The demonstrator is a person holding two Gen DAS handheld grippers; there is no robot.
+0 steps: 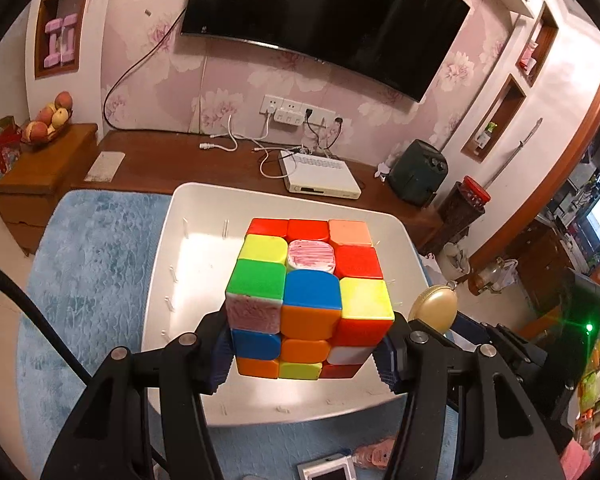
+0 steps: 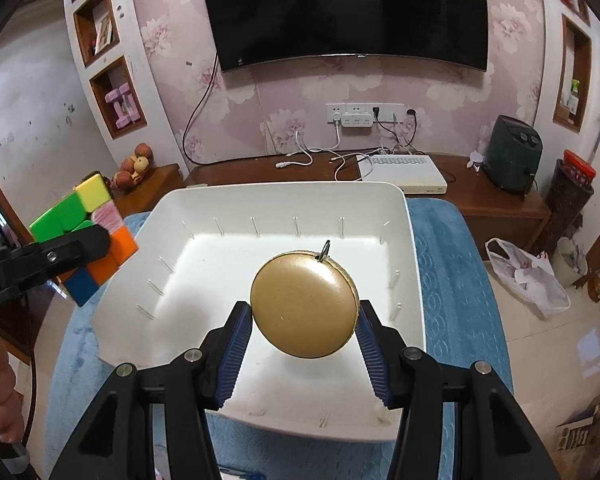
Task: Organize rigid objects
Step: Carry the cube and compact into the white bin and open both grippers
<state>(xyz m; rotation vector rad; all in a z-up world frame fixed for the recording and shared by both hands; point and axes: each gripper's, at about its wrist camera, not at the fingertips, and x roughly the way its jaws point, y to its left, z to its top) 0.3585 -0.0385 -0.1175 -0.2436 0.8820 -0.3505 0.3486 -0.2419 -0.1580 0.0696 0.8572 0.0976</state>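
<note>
My left gripper [image 1: 304,354] is shut on a scrambled colour cube [image 1: 308,296] and holds it above the white bin [image 1: 196,216]. The cube also shows at the left of the right wrist view [image 2: 84,236], beside the bin's left wall. My right gripper [image 2: 302,344] is shut on a round gold compact [image 2: 304,304] with a small metal ring, tilted, above the white bin [image 2: 284,196]. The compact shows in the left wrist view [image 1: 434,308] just right of the cube. The bin's floor looks bare.
The bin sits on a blue mat [image 2: 456,280]. Behind it a wooden TV bench [image 1: 172,160] carries a white set-top box [image 1: 320,176], cables and a dark appliance [image 2: 512,156]. A small device [image 1: 328,470] and a pink item [image 1: 374,454] lie on the mat near me.
</note>
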